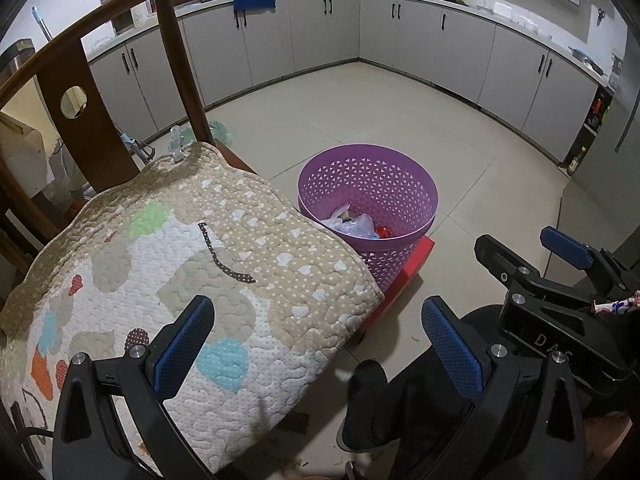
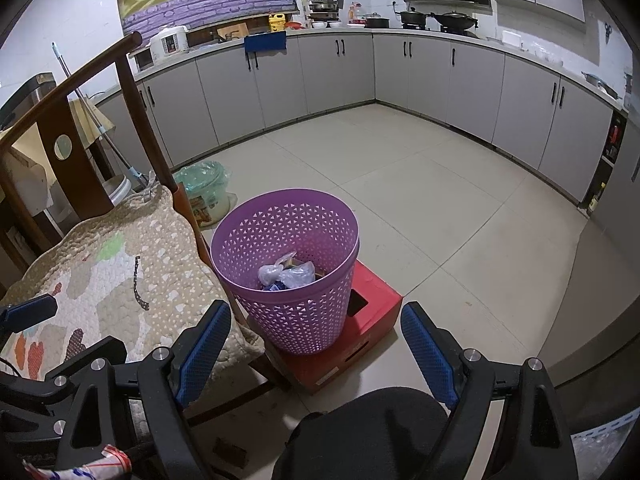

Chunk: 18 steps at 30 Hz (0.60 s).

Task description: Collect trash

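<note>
A purple perforated basket [image 1: 368, 184] stands on a red box [image 1: 412, 270] on the tiled floor; it also shows in the right wrist view [image 2: 288, 236]. Inside lie clear plastic bags and wrappers [image 2: 286, 274], also seen from the left [image 1: 352, 224]. My left gripper [image 1: 318, 344] is open and empty, over the front edge of a chair's quilted cushion [image 1: 180, 256]. My right gripper [image 2: 316, 354] is open and empty, just in front of the basket and box [image 2: 360, 336]. The right gripper's body shows at right in the left wrist view [image 1: 560, 280].
A dark wooden chair [image 1: 100, 80] with the cushion [image 2: 120, 264] stands left of the basket. A green bag-lined bin [image 2: 204, 188] sits behind it. Grey cabinets [image 2: 400, 68] line the back and right. My dark-trousered knee [image 2: 360, 432] is below the grippers.
</note>
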Available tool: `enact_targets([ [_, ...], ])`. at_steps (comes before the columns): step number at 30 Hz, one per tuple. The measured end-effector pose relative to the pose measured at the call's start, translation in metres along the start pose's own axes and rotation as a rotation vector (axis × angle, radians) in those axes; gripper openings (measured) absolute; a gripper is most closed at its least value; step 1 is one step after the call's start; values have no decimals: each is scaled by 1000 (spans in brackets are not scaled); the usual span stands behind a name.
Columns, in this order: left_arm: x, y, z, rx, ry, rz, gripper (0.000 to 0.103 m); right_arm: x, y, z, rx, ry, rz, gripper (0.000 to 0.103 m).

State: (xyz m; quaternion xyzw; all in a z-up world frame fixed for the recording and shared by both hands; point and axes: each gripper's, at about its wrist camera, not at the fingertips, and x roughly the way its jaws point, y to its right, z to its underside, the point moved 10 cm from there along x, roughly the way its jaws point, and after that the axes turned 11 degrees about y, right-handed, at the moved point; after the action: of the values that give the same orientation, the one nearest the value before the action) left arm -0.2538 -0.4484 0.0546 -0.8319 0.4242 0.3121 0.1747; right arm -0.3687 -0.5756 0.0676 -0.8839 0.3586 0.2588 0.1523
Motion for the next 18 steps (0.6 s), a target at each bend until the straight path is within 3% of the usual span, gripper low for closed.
enact_targets([
  [18, 9, 8, 6, 12, -27, 15, 103, 5, 10, 3, 24, -7, 5, 90],
])
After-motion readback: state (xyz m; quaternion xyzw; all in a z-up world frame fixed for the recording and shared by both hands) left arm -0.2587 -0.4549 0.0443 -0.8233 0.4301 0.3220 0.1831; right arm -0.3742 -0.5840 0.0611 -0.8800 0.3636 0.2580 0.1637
